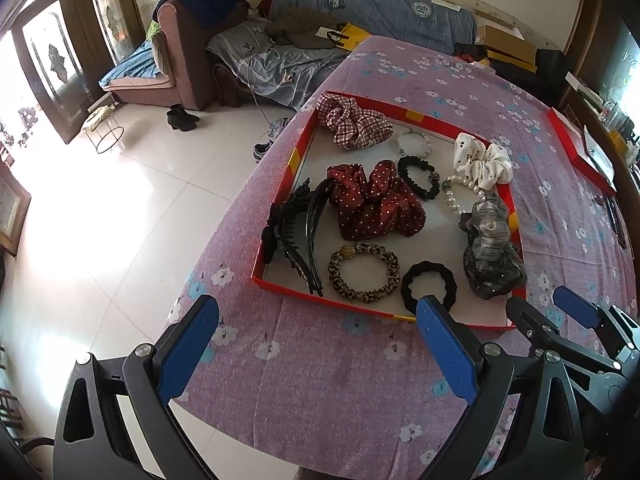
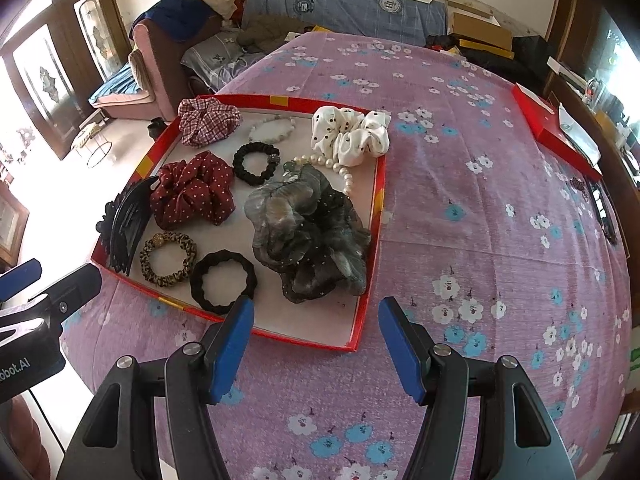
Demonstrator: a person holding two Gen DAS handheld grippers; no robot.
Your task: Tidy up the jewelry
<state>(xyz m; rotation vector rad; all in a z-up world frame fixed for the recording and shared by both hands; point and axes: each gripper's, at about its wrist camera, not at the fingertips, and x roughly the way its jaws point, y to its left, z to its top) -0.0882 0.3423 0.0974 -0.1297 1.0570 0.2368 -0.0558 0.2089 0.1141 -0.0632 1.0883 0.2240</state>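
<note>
A: So, what lies in the red tray (image 2: 370, 216)?
B: Scrunchies, hair ties, a pearl bracelet (image 2: 336, 168); black hair clips (image 2: 124, 224) along its left wall. A red lid (image 2: 548, 128) sits well right.
A: The tools?
B: Left tool (image 1: 316, 344) and right tool (image 2: 316, 344) gape, empty, above the tabletop (image 2: 460, 216) before the tray.

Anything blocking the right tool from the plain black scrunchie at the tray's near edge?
Nothing visible. The right tool hangs open above the tray's near rim, and the black scrunchie lies just beyond it, uncovered; the grey organza scrunchie sits beside it.
</note>
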